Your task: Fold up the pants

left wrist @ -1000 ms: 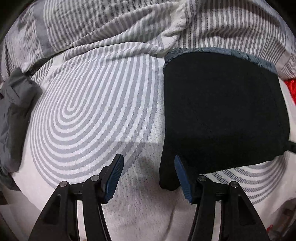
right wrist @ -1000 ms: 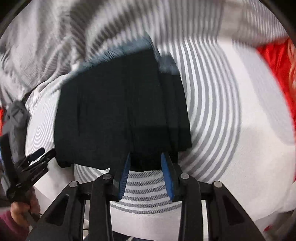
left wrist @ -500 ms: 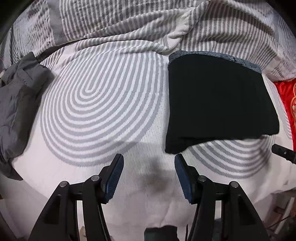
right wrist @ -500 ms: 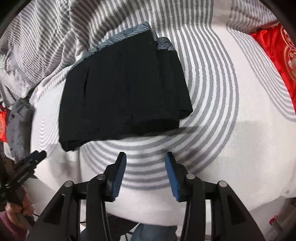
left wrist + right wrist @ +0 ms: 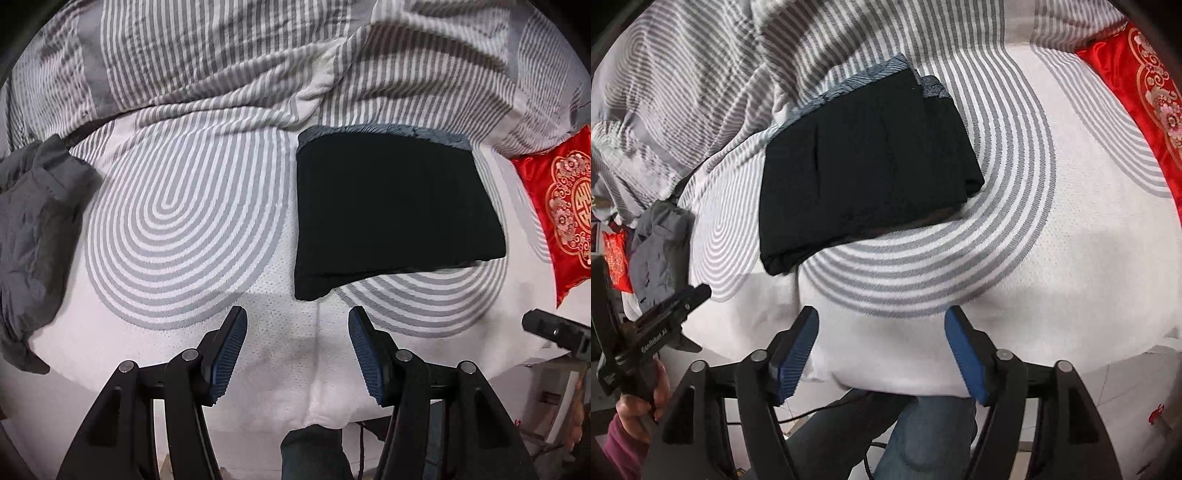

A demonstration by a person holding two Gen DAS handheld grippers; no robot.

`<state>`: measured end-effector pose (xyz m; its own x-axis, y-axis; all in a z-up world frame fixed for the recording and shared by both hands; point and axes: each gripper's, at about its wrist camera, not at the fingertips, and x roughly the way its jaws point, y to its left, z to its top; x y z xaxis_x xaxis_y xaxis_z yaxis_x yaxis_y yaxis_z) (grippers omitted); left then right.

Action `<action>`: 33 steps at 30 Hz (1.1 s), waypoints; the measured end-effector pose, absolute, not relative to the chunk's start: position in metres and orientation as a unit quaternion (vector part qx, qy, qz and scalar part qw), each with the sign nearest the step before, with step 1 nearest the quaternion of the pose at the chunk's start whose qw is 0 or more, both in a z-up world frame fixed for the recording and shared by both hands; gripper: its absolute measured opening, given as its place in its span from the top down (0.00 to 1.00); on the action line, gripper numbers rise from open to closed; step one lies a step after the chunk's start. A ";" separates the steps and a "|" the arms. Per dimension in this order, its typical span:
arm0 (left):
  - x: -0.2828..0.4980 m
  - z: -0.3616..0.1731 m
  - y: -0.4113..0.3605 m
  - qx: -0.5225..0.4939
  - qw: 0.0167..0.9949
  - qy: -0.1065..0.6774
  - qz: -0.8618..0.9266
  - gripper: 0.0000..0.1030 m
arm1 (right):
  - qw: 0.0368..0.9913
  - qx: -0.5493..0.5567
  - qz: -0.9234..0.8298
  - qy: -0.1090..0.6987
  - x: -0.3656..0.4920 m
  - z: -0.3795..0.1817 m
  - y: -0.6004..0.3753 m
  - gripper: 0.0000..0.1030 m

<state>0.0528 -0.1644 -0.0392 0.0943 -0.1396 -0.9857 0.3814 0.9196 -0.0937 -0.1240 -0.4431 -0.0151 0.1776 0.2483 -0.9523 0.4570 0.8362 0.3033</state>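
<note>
My left gripper [image 5: 297,345] hangs over the near edge of the bed [image 5: 184,221], its blue pads spread wide with nothing between them. My right gripper [image 5: 881,350] is the same: jaws apart, empty, held above the mattress edge with my legs showing beneath it.

Just beyond both lies the pants [image 5: 391,210], a black, compact rectangle on the ring-patterned sheet, layers stacked at the near edge and a grey-blue waistband peeking out along the far side. Neither gripper touches it.

I judge the folding is essentially done and I am at the point of checking the result. The near left corner sticks out a little past the rest, so the next move, if any, calls for a light pinch there to square it.

Off to the left sits a crumpled grey garment [image 5: 33,236], and to the right a red embroidered pillow [image 5: 557,214]; both are well apart from the pants.
</note>
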 end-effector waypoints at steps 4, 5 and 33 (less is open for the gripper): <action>0.054 -0.034 -0.167 0.095 0.734 0.648 -0.182 0.43 | 0.714 0.277 -0.074 0.639 -0.124 -0.006 -0.438 0.27; 0.054 -0.033 -0.168 0.094 0.734 0.648 -0.184 0.43 | 0.714 0.277 -0.075 0.639 -0.124 -0.004 -0.437 0.27; 0.093 -0.085 -0.198 0.037 0.705 0.682 -0.193 0.43 | 0.685 0.333 -0.063 0.645 -0.110 -0.038 -0.487 0.26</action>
<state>0.0926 -0.1975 -0.0847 -0.0045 -0.2223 -0.9750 0.3223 0.9226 -0.2118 -0.1103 -0.4870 -0.0385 0.1594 0.3424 -0.9259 0.5163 0.7705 0.3738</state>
